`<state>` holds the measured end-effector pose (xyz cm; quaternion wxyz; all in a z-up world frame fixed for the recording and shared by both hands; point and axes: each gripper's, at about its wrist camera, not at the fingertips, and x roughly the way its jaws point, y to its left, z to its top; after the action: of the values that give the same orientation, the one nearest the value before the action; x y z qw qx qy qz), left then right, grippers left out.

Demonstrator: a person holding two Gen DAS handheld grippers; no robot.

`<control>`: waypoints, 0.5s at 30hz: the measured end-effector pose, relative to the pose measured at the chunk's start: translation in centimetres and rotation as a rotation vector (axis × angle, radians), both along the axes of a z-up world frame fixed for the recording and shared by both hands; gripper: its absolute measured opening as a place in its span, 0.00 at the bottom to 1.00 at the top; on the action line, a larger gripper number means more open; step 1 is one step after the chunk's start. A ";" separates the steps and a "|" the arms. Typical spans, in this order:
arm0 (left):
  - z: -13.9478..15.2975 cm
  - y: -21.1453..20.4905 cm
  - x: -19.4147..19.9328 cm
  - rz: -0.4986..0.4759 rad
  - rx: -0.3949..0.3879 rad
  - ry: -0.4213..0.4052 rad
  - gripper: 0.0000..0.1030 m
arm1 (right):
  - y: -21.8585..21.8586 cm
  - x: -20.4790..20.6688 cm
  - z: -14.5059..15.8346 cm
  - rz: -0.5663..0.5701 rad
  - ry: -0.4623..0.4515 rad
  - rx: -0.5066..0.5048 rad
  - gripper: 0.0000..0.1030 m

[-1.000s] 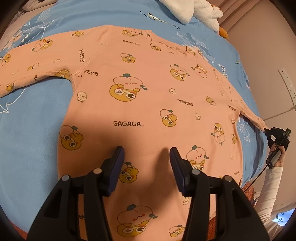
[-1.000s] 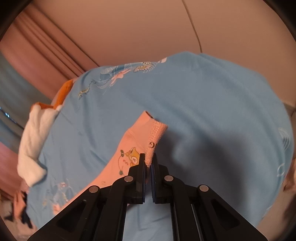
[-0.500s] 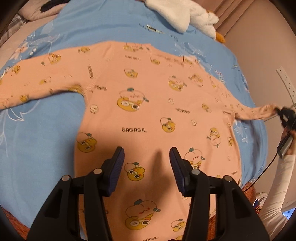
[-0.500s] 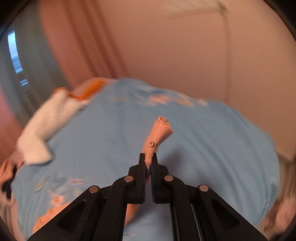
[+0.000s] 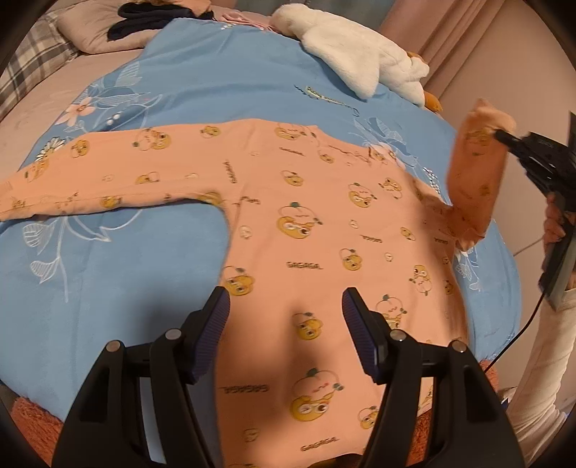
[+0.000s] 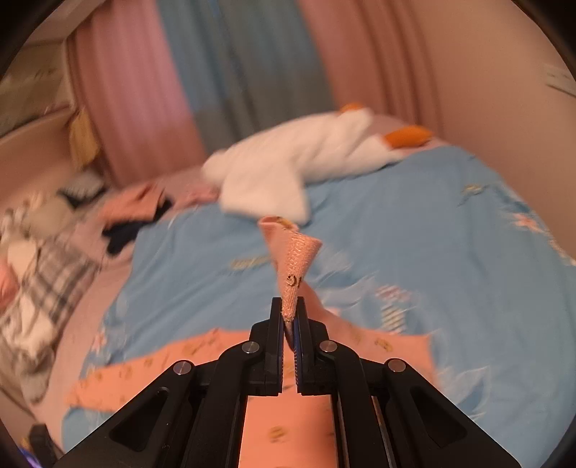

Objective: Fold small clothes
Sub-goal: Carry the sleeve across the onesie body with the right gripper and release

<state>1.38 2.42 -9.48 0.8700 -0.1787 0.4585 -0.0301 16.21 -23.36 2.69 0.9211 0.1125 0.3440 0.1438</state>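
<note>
A peach long-sleeved shirt (image 5: 324, 230) printed with cartoon fruit lies spread flat on a blue bedspread (image 5: 118, 259). Its left sleeve (image 5: 90, 176) stretches out flat. My left gripper (image 5: 284, 306) hovers above the shirt's lower body, its jaws opening with nothing between them. The right sleeve (image 5: 475, 172) is lifted off the bed and hangs upright; my right gripper (image 5: 502, 135) is shut on its ribbed cuff. In the right wrist view the cuff (image 6: 297, 259) sticks up from between that gripper's (image 6: 289, 316) fingers, with the shirt body (image 6: 288, 424) below.
A white plush goose (image 5: 360, 54) lies at the bed's far side, also seen as the plush goose (image 6: 295, 169). Dark and pink clothes (image 5: 151, 18) and a plaid pillow (image 6: 46, 280) sit at the head end. A person's hand and white sleeve (image 5: 540, 367) are at the right.
The right gripper has lifted the sleeve cuff off the bed and swung it up and inward over the shirt. The left gripper rose, drew back and its jaws widened.
</note>
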 end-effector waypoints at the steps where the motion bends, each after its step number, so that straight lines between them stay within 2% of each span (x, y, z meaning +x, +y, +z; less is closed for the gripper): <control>1: -0.1 0.3 -0.2 0.008 0.000 -0.001 0.63 | 1.3 0.3 -0.6 0.028 0.019 0.001 0.05; 10: -0.6 2.2 -1.4 0.058 -0.018 0.004 0.63 | 11.0 -0.2 -8.0 0.236 0.242 -0.053 0.05; 15: -1.0 2.5 -1.6 0.062 -0.024 0.014 0.63 | 13.4 -0.9 -11.3 0.287 0.345 -0.098 0.05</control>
<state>-0.17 4.89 -10.46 0.8652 -0.2033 0.4584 -0.0072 15.32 -9.99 -8.63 0.8229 0.0406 0.5155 0.2353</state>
